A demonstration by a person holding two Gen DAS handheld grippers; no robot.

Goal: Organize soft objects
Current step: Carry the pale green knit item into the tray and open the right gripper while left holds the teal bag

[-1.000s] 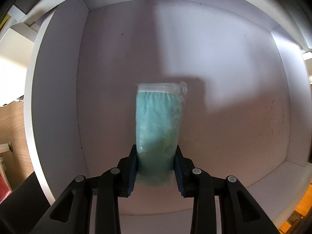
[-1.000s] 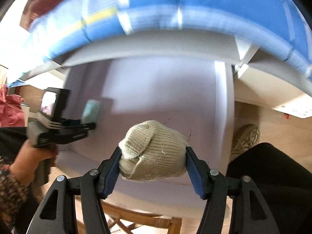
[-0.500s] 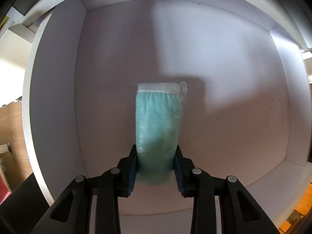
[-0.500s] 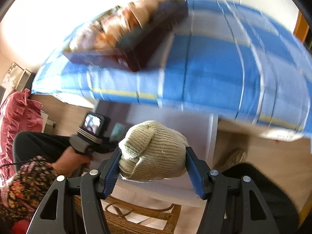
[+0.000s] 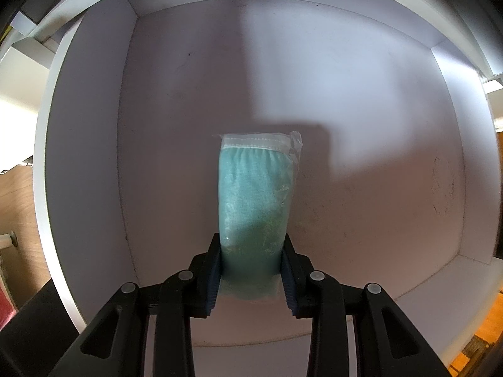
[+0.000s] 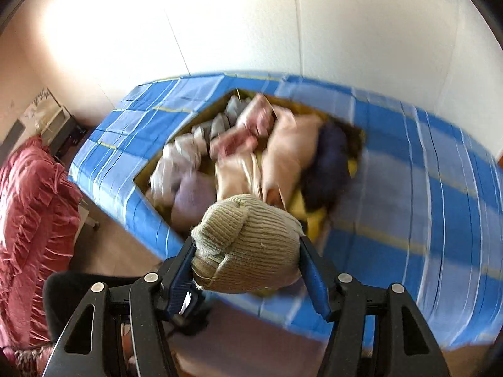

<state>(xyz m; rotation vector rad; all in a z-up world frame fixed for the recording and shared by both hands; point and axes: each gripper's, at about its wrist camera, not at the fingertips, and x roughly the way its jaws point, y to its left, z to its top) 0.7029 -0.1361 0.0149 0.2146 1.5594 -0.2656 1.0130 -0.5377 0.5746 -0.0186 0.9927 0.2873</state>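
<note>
My left gripper (image 5: 251, 260) is shut on a teal folded cloth in a clear plastic wrap (image 5: 256, 198), held upright inside a white cabinet compartment (image 5: 345, 94), near its back wall. My right gripper (image 6: 248, 260) is shut on a rolled beige knit item (image 6: 248, 245) and holds it above the near edge of a table with a blue plaid cloth (image 6: 424, 188). An open box (image 6: 314, 220) on that table holds several soft items in pink, white, lilac and dark blue (image 6: 330, 160).
The compartment's left wall (image 5: 85, 172) and right wall (image 5: 478, 172) flank the teal cloth. In the right wrist view a pink ruffled fabric (image 6: 28, 220) hangs at the left, a white wall (image 6: 251, 25) stands behind the table, and wooden floor lies below.
My right gripper has lifted with the beige knit item from below the table edge to above it, so the box on top now shows. My left gripper has held still.
</note>
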